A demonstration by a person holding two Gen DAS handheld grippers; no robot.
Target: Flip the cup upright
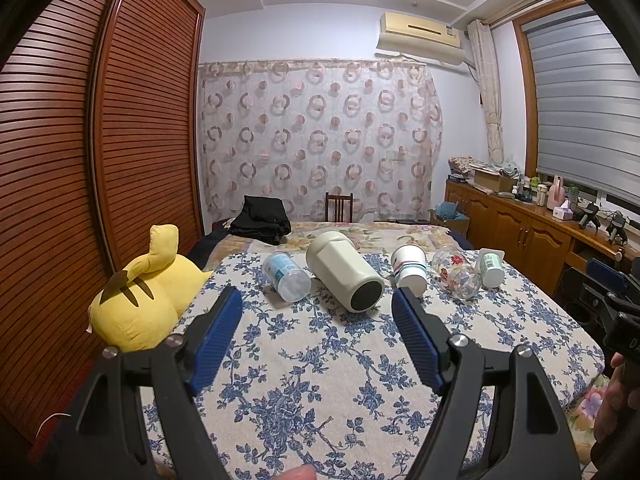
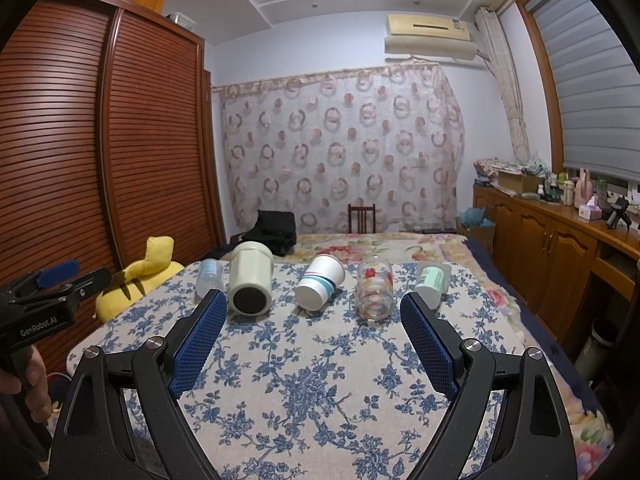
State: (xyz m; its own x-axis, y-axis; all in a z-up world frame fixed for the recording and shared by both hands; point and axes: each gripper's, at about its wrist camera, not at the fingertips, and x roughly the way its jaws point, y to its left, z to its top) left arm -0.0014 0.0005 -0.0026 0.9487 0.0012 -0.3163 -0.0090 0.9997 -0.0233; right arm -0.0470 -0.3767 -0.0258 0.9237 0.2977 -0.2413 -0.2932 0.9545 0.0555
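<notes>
Both the left gripper (image 1: 316, 304) and right gripper (image 2: 308, 308) hang spread and empty; the paper cup (image 2: 319, 284) lies sideways just beyond the right jaws, light and crushable, best pinched gently mid-wall

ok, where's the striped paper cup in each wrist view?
Left wrist: the paper cup lies on its side right of centre, just beyond the right fingertip of the left gripper, which is open.
Right wrist: the paper cup lies near centre, beyond the open right gripper.
Shared landmark: the cream jar lies immediately left of it in both.
</notes>
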